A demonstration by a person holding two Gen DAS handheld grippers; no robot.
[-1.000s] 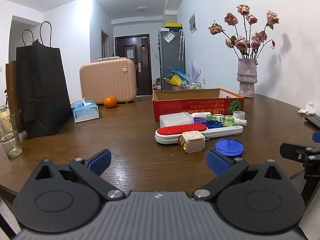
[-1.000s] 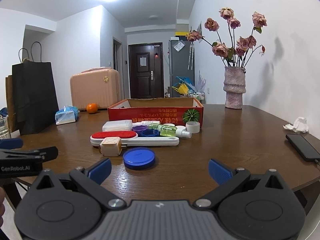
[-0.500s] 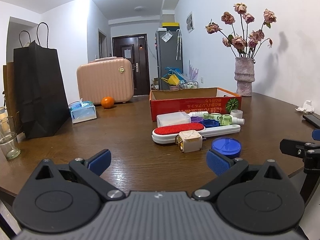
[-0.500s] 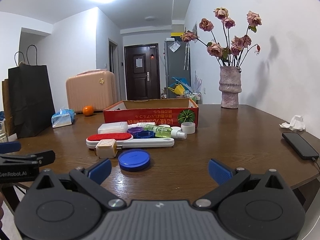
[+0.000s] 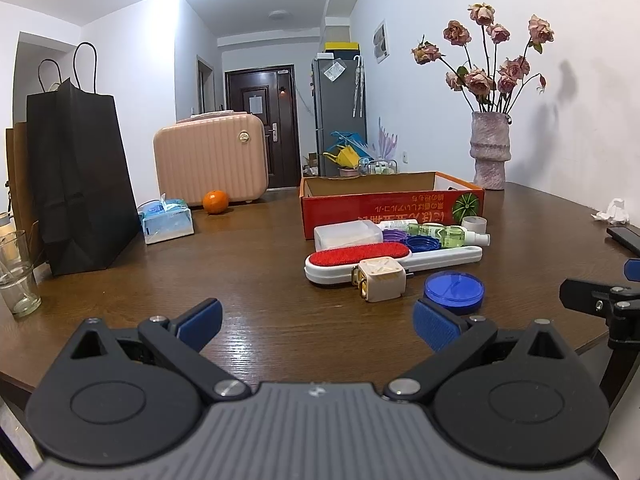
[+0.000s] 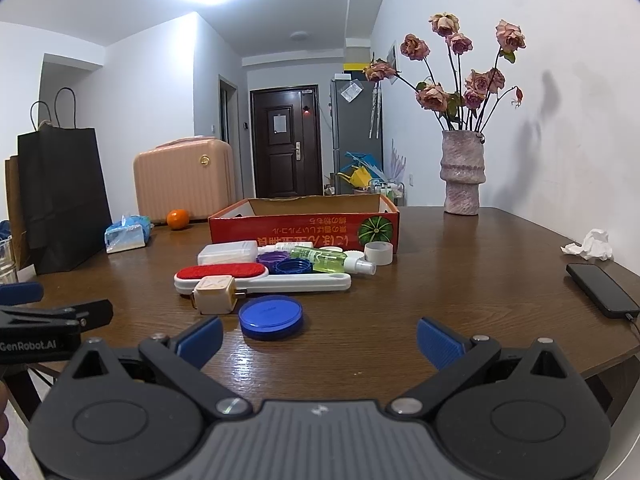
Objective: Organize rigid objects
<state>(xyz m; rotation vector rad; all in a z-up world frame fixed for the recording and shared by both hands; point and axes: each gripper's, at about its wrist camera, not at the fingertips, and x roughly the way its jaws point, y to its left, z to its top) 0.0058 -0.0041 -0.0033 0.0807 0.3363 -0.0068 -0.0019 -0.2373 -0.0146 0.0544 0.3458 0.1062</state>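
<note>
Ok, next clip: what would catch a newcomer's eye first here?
Probably the red cardboard box mid-table, with a huddle of small items before it: a red-topped lint brush, a beige cube and a blue round lid nearest the cameras. The vase of dried roses at the right wall stands out too.

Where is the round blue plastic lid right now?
The round blue plastic lid lies flat on the wooden table, nearest the cameras among the clutter, just right of the cream cube-shaped plug adapter and in front of the white lint brush with the red pad.
</note>
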